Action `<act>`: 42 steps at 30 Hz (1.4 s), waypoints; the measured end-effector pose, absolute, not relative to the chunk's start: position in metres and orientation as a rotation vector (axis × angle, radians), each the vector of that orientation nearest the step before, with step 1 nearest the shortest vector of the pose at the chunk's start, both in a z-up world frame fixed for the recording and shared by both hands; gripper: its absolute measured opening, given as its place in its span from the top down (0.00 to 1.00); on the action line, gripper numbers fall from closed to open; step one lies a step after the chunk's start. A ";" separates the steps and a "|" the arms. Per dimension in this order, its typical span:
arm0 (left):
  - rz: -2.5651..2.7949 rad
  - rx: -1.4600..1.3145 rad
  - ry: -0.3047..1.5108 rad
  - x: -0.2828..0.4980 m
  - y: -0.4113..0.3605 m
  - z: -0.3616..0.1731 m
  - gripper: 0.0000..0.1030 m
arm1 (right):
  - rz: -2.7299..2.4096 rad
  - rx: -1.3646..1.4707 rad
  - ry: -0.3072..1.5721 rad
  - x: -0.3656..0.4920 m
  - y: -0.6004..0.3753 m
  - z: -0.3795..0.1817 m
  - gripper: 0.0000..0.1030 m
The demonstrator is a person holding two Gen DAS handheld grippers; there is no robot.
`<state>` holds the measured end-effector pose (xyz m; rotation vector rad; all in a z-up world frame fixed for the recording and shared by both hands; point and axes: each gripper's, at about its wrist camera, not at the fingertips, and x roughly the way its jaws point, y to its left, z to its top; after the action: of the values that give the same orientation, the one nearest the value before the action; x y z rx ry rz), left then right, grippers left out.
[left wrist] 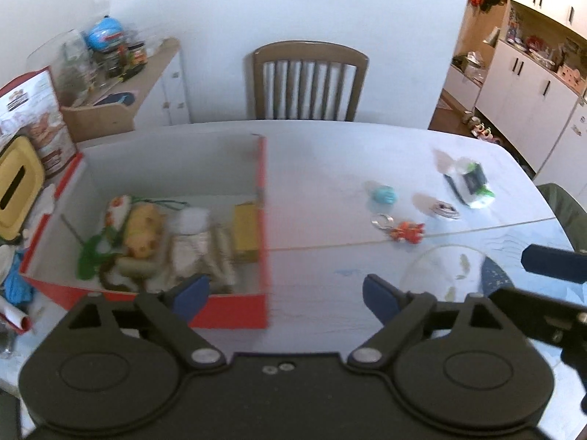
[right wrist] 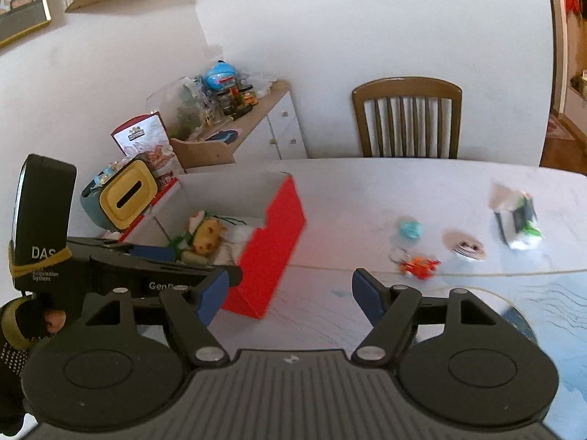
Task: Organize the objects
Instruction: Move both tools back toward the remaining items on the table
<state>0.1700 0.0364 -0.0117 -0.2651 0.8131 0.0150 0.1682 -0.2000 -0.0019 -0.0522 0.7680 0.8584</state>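
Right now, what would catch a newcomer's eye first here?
The open red cardboard box on the white table, already full of small soft toys. To its right lies a scatter of little trinkets, among them an orange keyring figure. Behind stands a brown wooden chair.

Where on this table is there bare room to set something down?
Bare tabletop lies between the red box and the loose trinkets: teal item, orange keychain, round badge, small packet. The strip toward the chair is also free. The box interior is crowded.
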 end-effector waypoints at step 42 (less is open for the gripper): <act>-0.031 -0.356 0.812 0.306 -0.103 -0.086 0.00 | 0.746 -0.031 0.885 0.379 -0.267 -0.119 0.16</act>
<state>0.3058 -0.1031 -0.0863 -0.3560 0.8125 -0.0310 0.3788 -0.2665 -0.1187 -0.0307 0.8847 0.7465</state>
